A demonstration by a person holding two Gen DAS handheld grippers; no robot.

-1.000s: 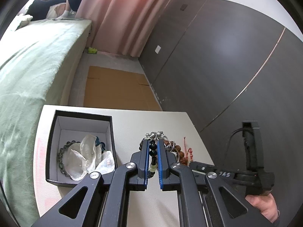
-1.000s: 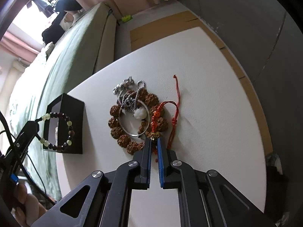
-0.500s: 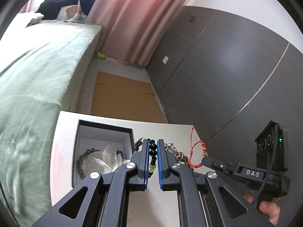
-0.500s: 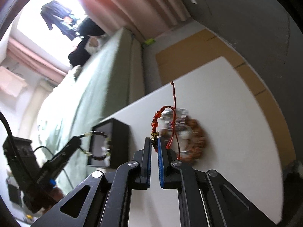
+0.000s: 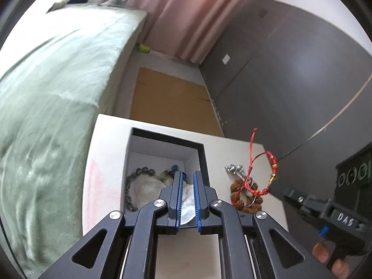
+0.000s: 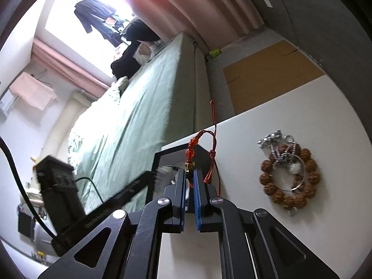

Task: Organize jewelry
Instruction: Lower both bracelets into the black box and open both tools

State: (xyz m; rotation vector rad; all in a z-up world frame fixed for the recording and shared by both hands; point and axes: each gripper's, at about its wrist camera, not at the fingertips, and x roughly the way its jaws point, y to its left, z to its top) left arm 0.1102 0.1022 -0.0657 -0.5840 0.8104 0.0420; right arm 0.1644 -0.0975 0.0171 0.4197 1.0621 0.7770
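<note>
A black jewelry box with a white lining stands on the white table; it holds a dark bead bracelet and crumpled clear wrapping. My left gripper hangs over the box, open a little and empty. My right gripper is shut on a red cord bracelet with red beads and a gold charm, held in the air beside the box; it also shows in the left wrist view. A brown seed-bead bracelet, a silver bangle and a silver chain lie on the table.
A green bed runs along the table's left side. A dark cabinet wall stands to the right. Cardboard lies on the floor beyond the table.
My left gripper has opened and the dark bead bracelet is gone from its fingers. My right gripper has lifted the red cord bracelet off the pile and carried it toward the box.
</note>
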